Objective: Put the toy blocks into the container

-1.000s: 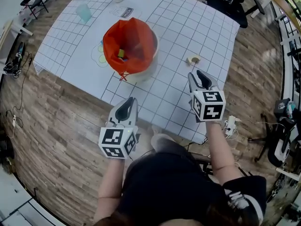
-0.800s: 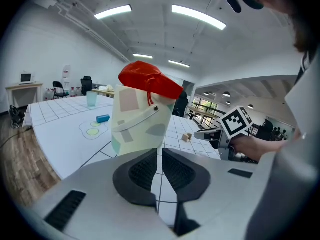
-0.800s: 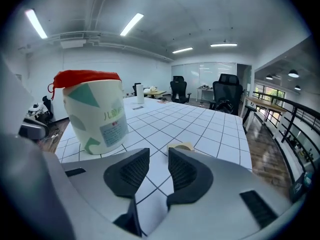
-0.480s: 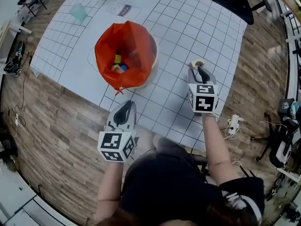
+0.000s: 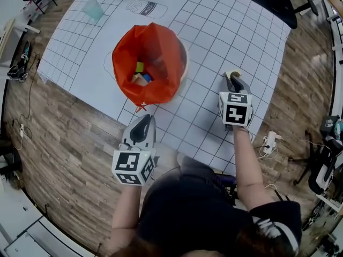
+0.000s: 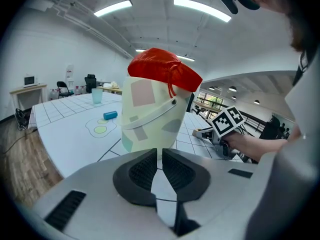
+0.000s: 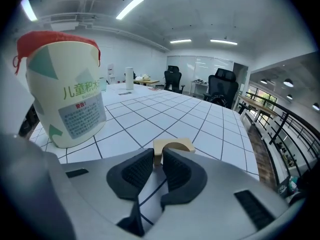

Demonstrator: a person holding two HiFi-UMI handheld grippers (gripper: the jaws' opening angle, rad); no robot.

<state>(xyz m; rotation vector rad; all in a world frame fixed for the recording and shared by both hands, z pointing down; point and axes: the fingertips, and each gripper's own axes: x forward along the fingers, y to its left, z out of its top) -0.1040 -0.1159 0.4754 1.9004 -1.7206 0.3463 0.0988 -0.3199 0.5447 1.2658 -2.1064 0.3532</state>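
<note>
Gripping the arch block (image 7: 173, 148) by its left leg, the right tool (image 7: 159, 156) has just been closing its jaws, and the pads now sit against that leg. The block is a pale wooden piece with a half-round cutout; it rests on the tabletop (image 5: 225, 31), a white sheet ruled in a dark grid. In the head view the right tool (image 5: 235, 79) lies near the tabletop's right edge, with the arch block (image 5: 231, 73) at its tip.

The container (image 5: 153, 63) is a pale bucket lined with a red bag that folds out over the rim. It stands left of the right tool and well apart from it, with bare grid squares between. Toy blocks (image 5: 141, 77) in yellow, blue and wood tones lie at its bottom. In the right gripper view the container (image 7: 65, 94) rises at the left, its printed label facing the camera.

The left tool (image 5: 144, 119) is held over the near edge of the tabletop, pointing at the container. Its jaws are fully together with nothing between them (image 6: 159, 156). The container (image 6: 150, 119) fills the view directly ahead of it.

Surrounding items:
- a teal cup (image 5: 92, 9) at the far left of the tabletop;
- a small blue cylinder (image 6: 110, 115) lying beside a printed green patch, left of the container;
- a white cylinder (image 7: 129, 78) at the far edge;
- office chairs (image 7: 223, 86) beyond the tabletop;
- a power strip (image 5: 269, 141) on the wooden floor at the right.
</note>
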